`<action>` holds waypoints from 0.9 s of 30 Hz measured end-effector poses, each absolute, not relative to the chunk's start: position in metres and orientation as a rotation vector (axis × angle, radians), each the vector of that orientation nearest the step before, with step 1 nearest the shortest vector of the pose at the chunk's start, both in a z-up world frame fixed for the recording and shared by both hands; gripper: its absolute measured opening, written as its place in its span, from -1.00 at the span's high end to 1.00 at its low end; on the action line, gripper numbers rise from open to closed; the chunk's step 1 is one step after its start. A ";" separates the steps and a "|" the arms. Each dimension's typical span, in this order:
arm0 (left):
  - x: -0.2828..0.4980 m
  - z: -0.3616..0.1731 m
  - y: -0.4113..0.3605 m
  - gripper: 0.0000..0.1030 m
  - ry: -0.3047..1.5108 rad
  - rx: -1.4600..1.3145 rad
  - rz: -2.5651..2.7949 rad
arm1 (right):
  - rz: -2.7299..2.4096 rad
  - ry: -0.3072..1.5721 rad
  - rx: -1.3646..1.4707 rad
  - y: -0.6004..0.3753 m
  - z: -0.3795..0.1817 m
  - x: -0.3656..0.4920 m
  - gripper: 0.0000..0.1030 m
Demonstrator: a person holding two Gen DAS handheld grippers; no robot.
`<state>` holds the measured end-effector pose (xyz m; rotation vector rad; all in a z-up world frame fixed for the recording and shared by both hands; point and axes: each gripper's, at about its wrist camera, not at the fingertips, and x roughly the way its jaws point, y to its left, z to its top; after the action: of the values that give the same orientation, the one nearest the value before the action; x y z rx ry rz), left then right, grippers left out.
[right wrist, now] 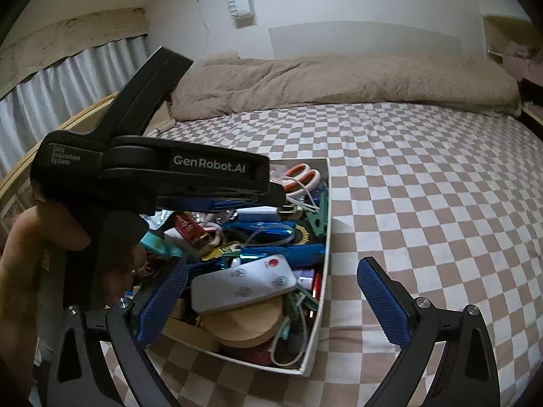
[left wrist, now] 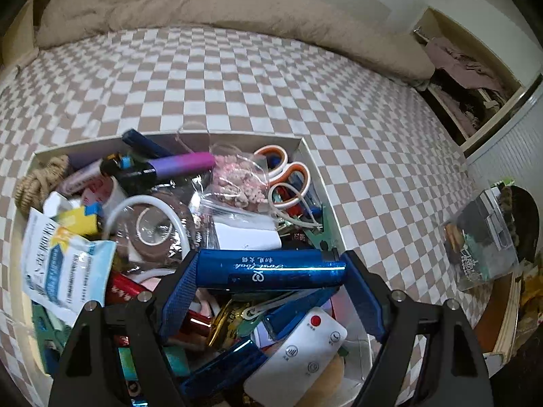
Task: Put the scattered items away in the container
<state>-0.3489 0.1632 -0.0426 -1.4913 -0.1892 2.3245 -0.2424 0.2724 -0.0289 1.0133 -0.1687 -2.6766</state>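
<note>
A white box (left wrist: pixel 307 156) on the checkered bed is full of small items: orange-handled scissors (left wrist: pixel 288 173), a white remote (left wrist: pixel 298 352), a purple tube (left wrist: pixel 183 164), tape and packets. My left gripper (left wrist: pixel 271 271) is shut on a shiny blue tube (left wrist: pixel 268 269) and holds it crosswise just above the box's contents. In the right wrist view the box (right wrist: pixel 322 291) lies below left, with the remote (right wrist: pixel 244 283) on top. The left gripper's black body (right wrist: pixel 152 173) hovers over it. My right gripper (right wrist: pixel 271 298) is open and empty above the box's near right edge.
The checkered sheet (right wrist: pixel 424 203) spreads right of the box. A beige duvet (right wrist: pixel 339 78) lies along the far edge. A clear container of oddments (left wrist: pixel 485 240) stands off the bed's right side by a wooden rim.
</note>
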 end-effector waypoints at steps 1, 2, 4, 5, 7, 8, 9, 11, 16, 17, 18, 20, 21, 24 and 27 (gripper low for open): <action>-0.350 -0.044 0.164 -0.60 -0.183 -1.498 2.325 | -2.677 -0.176 1.018 0.274 -0.030 -0.243 -0.94; -0.350 -0.044 0.166 -0.60 -0.178 -1.495 2.324 | -2.676 -0.185 1.022 0.275 -0.031 -0.245 -0.94; -0.349 -0.045 0.165 -0.73 -0.186 -1.480 2.317 | -2.676 -0.199 1.026 0.277 -0.031 -0.247 -0.94; -0.349 -0.045 0.165 -0.85 -0.198 -1.471 2.314 | -2.676 -0.203 1.026 0.278 -0.031 -0.247 -0.94; -0.347 -0.042 0.165 -0.90 -0.222 -1.451 2.314 | -2.676 -0.210 1.027 0.278 -0.031 -0.246 -0.94; -0.345 -0.041 0.165 -0.91 -0.221 -1.446 2.322 | -2.676 -0.211 1.028 0.278 -0.030 -0.245 -0.94; -0.344 -0.039 0.165 -0.91 -0.214 -1.443 2.329 | -2.675 -0.211 1.028 0.278 -0.030 -0.245 -0.94; -0.342 -0.037 0.165 -0.92 -0.190 -1.435 2.349 | -2.675 -0.210 1.026 0.279 -0.030 -0.244 -0.94; -0.332 -0.026 0.157 -0.92 -0.175 -1.388 2.393 | -2.677 -0.209 1.018 0.279 -0.029 -0.243 -0.94; -0.331 -0.024 0.155 -0.92 -0.174 -1.378 2.404 | -2.678 -0.211 1.016 0.279 -0.028 -0.242 -0.94; -0.329 -0.021 0.152 -0.92 -0.172 -1.366 2.417 | -2.679 -0.212 1.014 0.279 -0.027 -0.241 -0.94; -0.324 -0.017 0.145 -0.92 -0.166 -1.342 2.444 | -2.681 -0.214 1.005 0.279 -0.025 -0.240 -0.94; -0.321 -0.015 0.140 -0.92 -0.163 -1.330 2.463 | -2.681 -0.214 1.000 0.279 -0.025 -0.239 -0.94; -0.313 -0.010 0.127 -0.92 -0.179 -1.303 2.494 | -2.685 -0.208 0.986 0.279 -0.022 -0.237 -0.94; -0.306 -0.001 0.115 -0.92 -0.193 -1.275 2.511 | -2.699 -0.187 0.966 0.277 -0.017 -0.231 -0.94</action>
<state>-0.3056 0.1146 -0.0009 -1.2753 -0.1925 2.5112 -0.2313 0.2772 -0.0167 0.9656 -0.1871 -2.6991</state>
